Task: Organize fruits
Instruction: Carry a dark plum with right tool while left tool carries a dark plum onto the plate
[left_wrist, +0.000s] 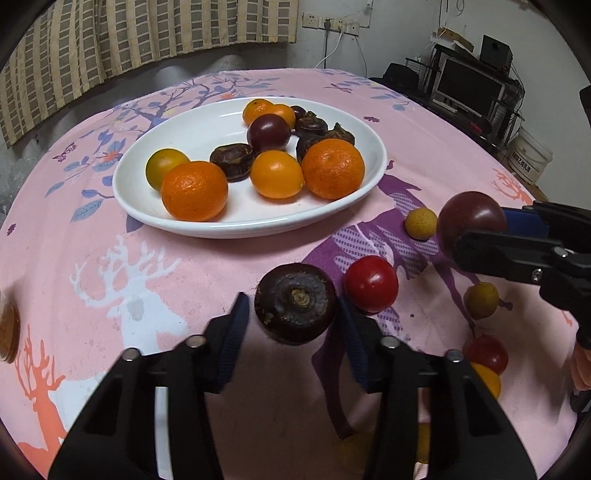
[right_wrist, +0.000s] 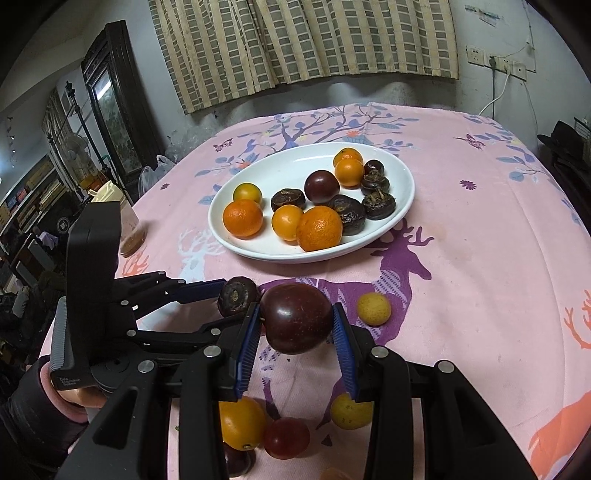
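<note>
A dark brown water chestnut (left_wrist: 295, 302) sits between the blue pads of my left gripper (left_wrist: 291, 308), which is shut on it just above the pink cloth; the right wrist view shows the same grip (right_wrist: 231, 301) from the side. My right gripper (right_wrist: 295, 314) is shut on a dark purple round fruit (right_wrist: 297, 317) and holds it off the cloth. In the left wrist view that fruit (left_wrist: 471, 218) and gripper (left_wrist: 480, 230) are at the right. The white oval plate (left_wrist: 133, 206) (right_wrist: 221, 236) lies beyond both, holding oranges, yellow and dark fruits and several chestnuts.
Loose on the cloth lie a red tomato (left_wrist: 371, 284), two small yellow fruits (left_wrist: 420, 223) (left_wrist: 480, 300), and more red and orange fruits (right_wrist: 242, 422) near my grippers. A jar (right_wrist: 129, 229) stands at the table's left edge. A hand (right_wrist: 74, 395) holds the left gripper.
</note>
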